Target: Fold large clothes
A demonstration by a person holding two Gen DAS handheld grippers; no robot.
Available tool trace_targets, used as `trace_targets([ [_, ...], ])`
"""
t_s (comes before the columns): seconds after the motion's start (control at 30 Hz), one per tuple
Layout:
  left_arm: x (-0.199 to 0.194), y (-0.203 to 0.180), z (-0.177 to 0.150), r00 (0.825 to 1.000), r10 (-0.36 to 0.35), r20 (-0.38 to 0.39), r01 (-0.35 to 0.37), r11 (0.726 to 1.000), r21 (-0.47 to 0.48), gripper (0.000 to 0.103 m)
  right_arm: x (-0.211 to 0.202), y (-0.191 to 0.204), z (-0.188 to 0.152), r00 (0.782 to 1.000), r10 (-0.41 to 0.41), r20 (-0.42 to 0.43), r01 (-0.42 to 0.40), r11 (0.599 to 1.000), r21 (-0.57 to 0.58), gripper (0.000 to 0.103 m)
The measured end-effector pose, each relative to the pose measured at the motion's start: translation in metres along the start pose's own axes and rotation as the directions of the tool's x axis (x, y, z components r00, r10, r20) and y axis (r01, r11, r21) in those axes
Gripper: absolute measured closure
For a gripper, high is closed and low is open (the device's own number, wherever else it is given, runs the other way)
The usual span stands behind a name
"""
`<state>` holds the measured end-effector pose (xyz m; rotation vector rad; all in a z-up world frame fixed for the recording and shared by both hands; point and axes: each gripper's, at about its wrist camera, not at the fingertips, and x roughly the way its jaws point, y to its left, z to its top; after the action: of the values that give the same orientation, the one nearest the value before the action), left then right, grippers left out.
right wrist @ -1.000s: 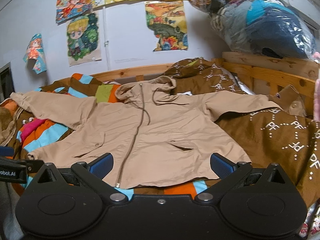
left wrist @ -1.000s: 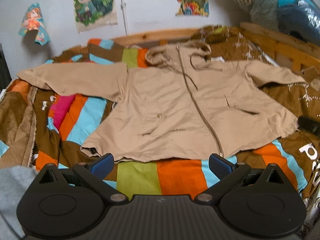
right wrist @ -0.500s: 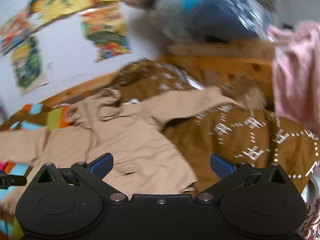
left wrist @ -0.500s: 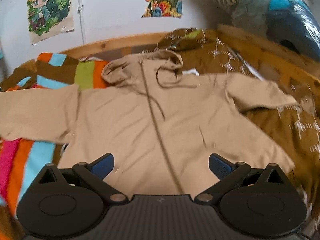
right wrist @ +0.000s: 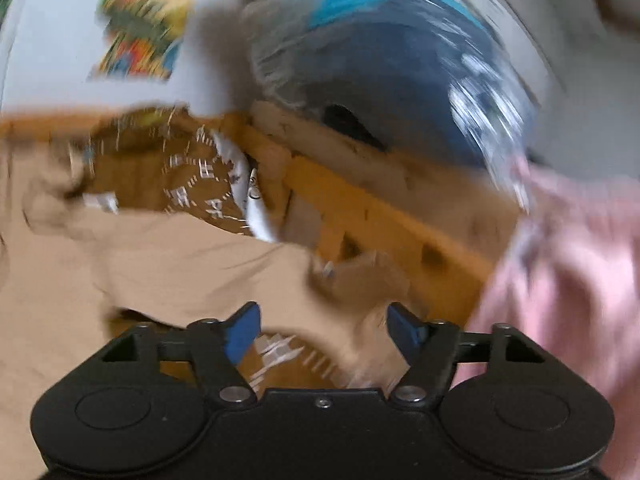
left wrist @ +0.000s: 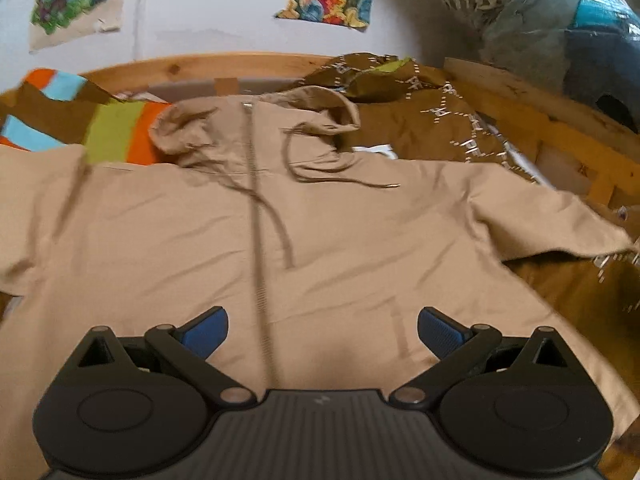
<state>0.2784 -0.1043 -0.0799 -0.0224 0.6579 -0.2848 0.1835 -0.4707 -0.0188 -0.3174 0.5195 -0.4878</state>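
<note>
While closing in on the sleeve end, right gripper (right wrist: 322, 326) has just been narrowing, half spread, blue pads (right wrist: 240, 332) not yet pressing cloth, tan cuff (right wrist: 356, 276) lying just ahead in heavy blur. Left gripper (left wrist: 322, 332) gapes wide and empty above the lower front of the tan hooded jacket (left wrist: 320, 240). Best pinched at the cuff, then carried left across the chest. Spread flat, front up, on the striped blanket (left wrist: 116, 132); hood (left wrist: 256, 128) far, hem near, zipper (left wrist: 256, 240) running near to far, sleeves out left and right.
</note>
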Motion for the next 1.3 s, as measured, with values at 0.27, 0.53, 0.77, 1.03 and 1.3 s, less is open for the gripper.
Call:
trace_targets([
  [0.27, 0.014, -0.006, -0.011, 0.996, -0.089, -0.020, 0.089, 0.996, -0.002, 0.000, 0.089, -0.003, 0.015, 0.985, -0.129, -0.112, 0.073, 0.911, -0.407, 0.061],
  [0.53, 0.005, -0.001, -0.002, 0.988, -0.149, -0.038, 0.149, 0.989, 0.002, 0.000, 0.089, 0.000, 0.033, 0.979, -0.114, -0.169, 0.016, 0.869, -0.495, 0.103],
  [0.77, -0.041, -0.001, 0.022, 0.940, -0.330, 0.091, 0.325, 0.944, 0.064, 0.000, 0.003, 0.029, 0.129, 0.975, 0.173, -0.140, -0.203, 0.949, -0.240, 0.103],
  [1.03, -0.088, 0.020, 0.054, 0.812, -0.552, 0.190, 0.539, 0.834, 0.119, 0.000, -0.068, 0.120, 0.235, 0.826, 0.555, -0.103, -0.562, 0.826, -0.055, 0.103],
  [1.3, -0.070, 0.066, 0.071, 0.864, -0.461, 0.203, 0.468, 0.884, 0.014, 0.000, -0.105, 0.230, 0.243, 0.651, 0.744, -0.151, -0.758, 0.644, -0.098, 0.103],
])
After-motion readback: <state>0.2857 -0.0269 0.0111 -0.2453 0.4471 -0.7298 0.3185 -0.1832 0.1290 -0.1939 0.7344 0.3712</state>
